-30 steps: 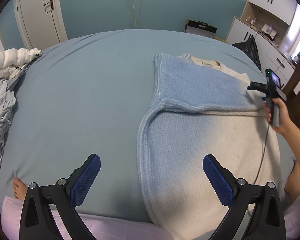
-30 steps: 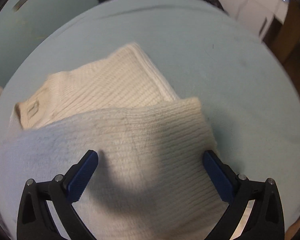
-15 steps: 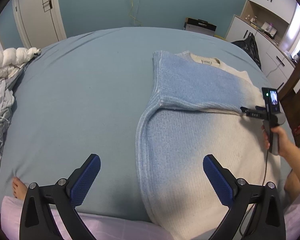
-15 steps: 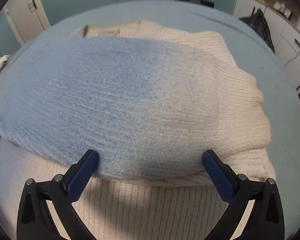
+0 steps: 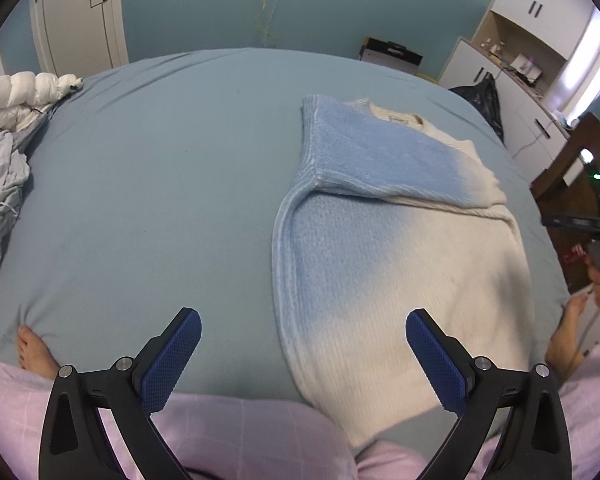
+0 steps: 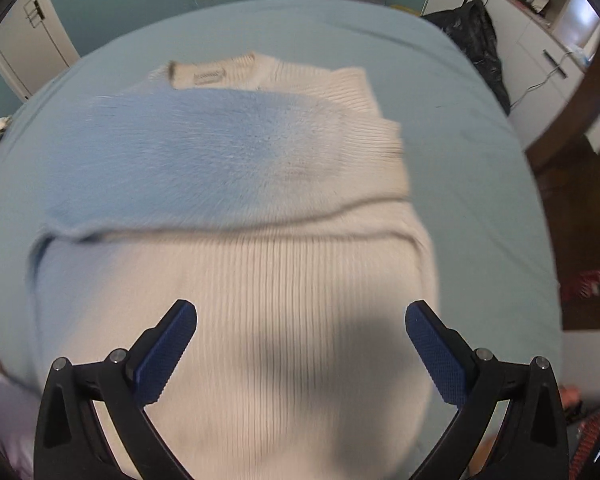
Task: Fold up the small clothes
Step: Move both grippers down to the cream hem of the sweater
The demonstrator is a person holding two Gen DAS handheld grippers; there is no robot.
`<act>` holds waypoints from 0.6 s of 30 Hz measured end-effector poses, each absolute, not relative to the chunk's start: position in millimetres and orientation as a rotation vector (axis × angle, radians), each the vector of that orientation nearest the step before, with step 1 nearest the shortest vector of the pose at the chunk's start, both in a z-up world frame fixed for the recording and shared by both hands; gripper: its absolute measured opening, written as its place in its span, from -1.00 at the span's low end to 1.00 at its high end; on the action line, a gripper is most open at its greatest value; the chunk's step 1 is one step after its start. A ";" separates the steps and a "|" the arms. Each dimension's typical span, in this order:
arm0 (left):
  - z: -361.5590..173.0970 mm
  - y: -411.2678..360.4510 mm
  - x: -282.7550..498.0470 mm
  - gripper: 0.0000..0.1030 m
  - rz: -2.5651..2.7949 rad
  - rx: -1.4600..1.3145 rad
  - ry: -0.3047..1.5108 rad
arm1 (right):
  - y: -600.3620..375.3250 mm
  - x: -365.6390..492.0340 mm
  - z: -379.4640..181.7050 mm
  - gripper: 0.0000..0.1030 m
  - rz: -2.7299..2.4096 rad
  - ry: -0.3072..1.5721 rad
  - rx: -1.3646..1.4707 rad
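A knitted sweater (image 5: pixel 400 248), blue fading to cream, lies flat on the blue bed (image 5: pixel 160 184). Its sleeves are folded across the chest in a blue-to-cream band (image 5: pixel 380 164). The collar with a label (image 6: pixel 208 76) is at the far end. My left gripper (image 5: pixel 302 356) is open and empty above the sweater's near left hem. My right gripper (image 6: pixel 300 348) is open and empty above the cream lower half of the sweater (image 6: pixel 280 300). In the left wrist view it shows only at the right edge, in the person's hand (image 5: pixel 596 232).
A white duvet (image 5: pixel 16 96) and crumpled grey clothes (image 5: pixel 0 200) lie at the bed's left edge. White cabinets (image 5: pixel 520 80), a black bag (image 6: pixel 472 36) and a wooden chair (image 5: pixel 568 168) stand to the right. The person's pink-clad legs (image 5: pixel 240 432) are at the near edge.
My right gripper has let go of the folded sleeve and drawn back toward the hem and the bed's right side. My left gripper has stayed almost still and open.
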State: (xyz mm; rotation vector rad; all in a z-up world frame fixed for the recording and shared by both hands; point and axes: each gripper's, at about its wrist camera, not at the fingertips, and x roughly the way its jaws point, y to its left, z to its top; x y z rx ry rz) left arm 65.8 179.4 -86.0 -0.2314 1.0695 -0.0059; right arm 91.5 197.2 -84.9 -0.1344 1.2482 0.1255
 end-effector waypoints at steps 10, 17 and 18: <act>-57.1 160.3 17.6 1.00 -0.021 -0.151 1.113 | 183.9 89.7 -45.9 0.98 0.188 1.222 -0.015; -67.0 153.4 29.3 1.00 -0.043 -0.435 1.250 | 148.9 91.5 -91.9 0.98 0.179 1.219 0.128; -75.0 149.4 34.3 1.00 -0.055 -0.477 1.273 | 143.2 82.8 -90.6 0.98 0.177 1.228 0.132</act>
